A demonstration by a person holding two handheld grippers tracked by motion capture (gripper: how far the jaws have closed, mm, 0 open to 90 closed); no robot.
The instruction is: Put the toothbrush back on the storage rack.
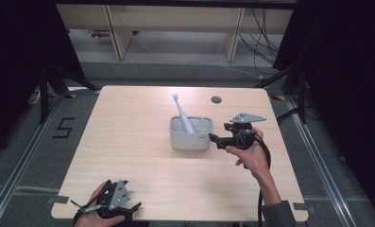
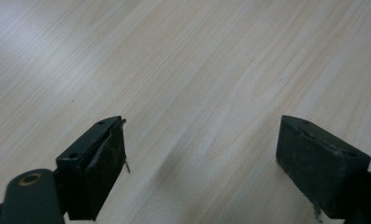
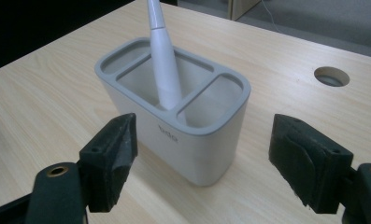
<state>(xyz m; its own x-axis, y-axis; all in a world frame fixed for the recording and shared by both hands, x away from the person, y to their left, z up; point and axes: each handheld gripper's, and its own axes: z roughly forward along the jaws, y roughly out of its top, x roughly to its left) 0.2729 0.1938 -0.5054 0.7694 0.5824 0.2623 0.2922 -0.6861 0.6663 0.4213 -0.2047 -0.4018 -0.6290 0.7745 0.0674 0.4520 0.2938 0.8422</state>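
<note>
The toothbrush (image 1: 182,113) already stands in the holder (image 1: 191,139), the right gripper (image 1: 215,138) beside it and the left gripper (image 1: 136,206) idle near the tabletop (image 1: 128,142) edge, both jaws spread and empty.

A holder (image 1: 191,134) is sitting on the table (image 1: 128,142) a little right of its middle, and a toothbrush (image 1: 182,113) is standing in its middle compartment, leaning toward the far left. The right gripper (image 1: 213,138) is hovering just beside the holder's right end with its jaws apart, while the left gripper (image 1: 133,208) is resting at the near left edge, well apart from the holder. A round hole (image 1: 216,100) is lying in the table behind the holder, to the right.
</note>
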